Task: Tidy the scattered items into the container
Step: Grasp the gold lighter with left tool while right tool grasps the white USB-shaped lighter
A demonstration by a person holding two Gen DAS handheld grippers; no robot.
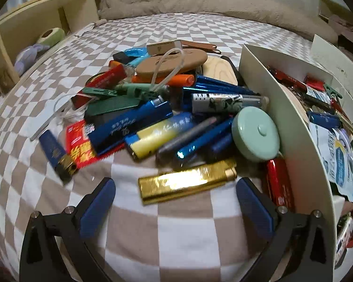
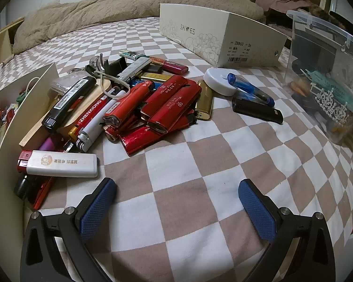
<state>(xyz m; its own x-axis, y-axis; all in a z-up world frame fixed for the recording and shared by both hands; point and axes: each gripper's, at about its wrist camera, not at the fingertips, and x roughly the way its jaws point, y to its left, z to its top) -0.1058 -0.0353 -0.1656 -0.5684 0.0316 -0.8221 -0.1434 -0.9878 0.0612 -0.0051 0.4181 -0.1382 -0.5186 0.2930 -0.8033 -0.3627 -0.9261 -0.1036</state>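
In the left wrist view a heap of lighters and small items lies on the checkered bed. A gold lighter (image 1: 187, 181) lies nearest, just beyond my open, empty left gripper (image 1: 175, 193). A mint round case (image 1: 256, 136) leans by the cream box wall (image 1: 291, 141); the box holds several items. In the right wrist view, red lighters (image 2: 169, 108), a white lighter (image 2: 62, 163) and a black lighter (image 2: 257, 111) lie ahead of my open, empty right gripper (image 2: 176, 195). The cream box wall (image 2: 2, 155) stands at the left.
A shoe box lid (image 2: 223, 37) stands at the back and a clear plastic bin (image 2: 327, 70) at the right. A white round case (image 2: 220, 82) and blue pen (image 2: 249, 89) lie near them. A beige blanket (image 1: 188, 0) and wooden shelf (image 1: 23, 30) border the bed.
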